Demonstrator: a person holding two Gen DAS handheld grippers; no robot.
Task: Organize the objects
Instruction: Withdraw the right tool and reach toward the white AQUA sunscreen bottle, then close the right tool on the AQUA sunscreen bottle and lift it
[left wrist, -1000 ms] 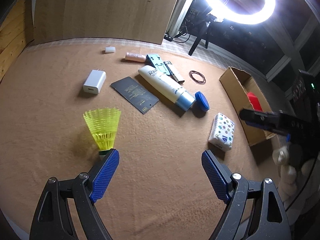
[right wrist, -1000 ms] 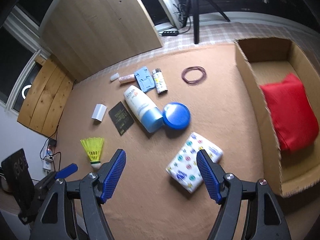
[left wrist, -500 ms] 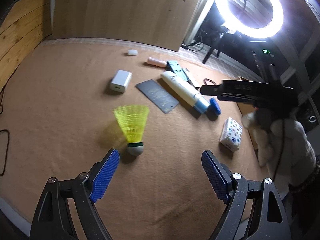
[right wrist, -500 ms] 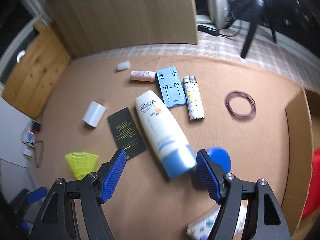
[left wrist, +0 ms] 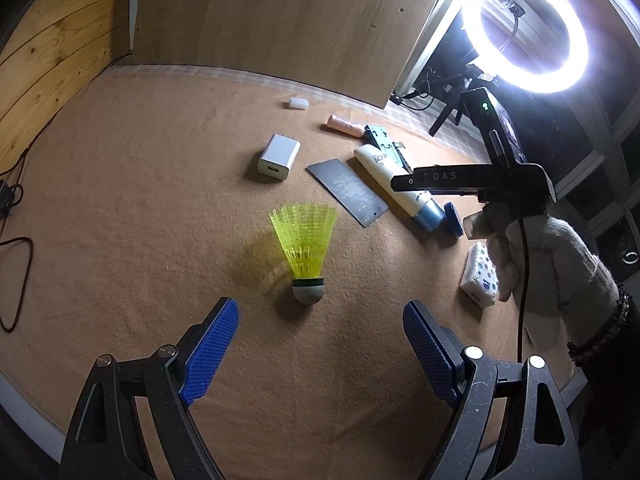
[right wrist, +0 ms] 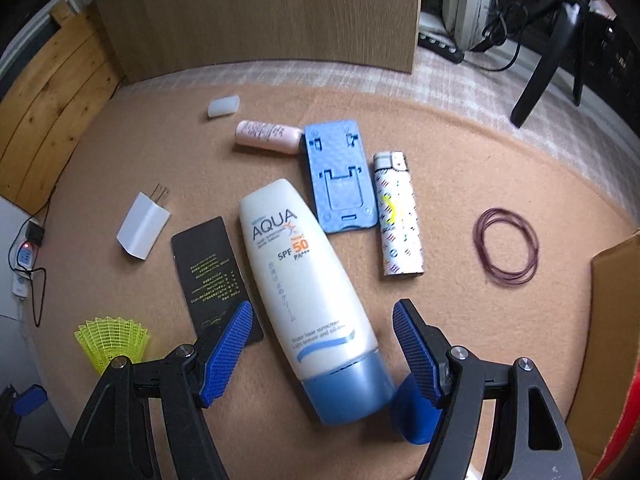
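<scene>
A yellow shuttlecock [left wrist: 305, 246] lies on the brown mat just ahead of my open, empty left gripper [left wrist: 320, 326]; it also shows in the right wrist view [right wrist: 114, 344]. My right gripper [right wrist: 322, 338] is open and empty, its fingers either side of the lower end of a white sunscreen tube [right wrist: 304, 280] with a blue cap. A blue round lid [right wrist: 412, 412] lies behind my right finger. The right gripper body [left wrist: 472, 180] and gloved hand show in the left wrist view above the tube [left wrist: 400, 184].
On the mat lie a black card [right wrist: 214, 272], white charger [right wrist: 144, 228], blue phone stand [right wrist: 340, 176], patterned lighter [right wrist: 398, 216], pink tube [right wrist: 268, 136], white eraser [right wrist: 224, 106], rubber bands [right wrist: 506, 246], tissue pack [left wrist: 480, 274]. A cardboard box [right wrist: 612, 320] stands right.
My right gripper has moved forward and down from the tissue pack to straddle the sunscreen tube. My left gripper has shifted so the shuttlecock lies centred ahead of it.
</scene>
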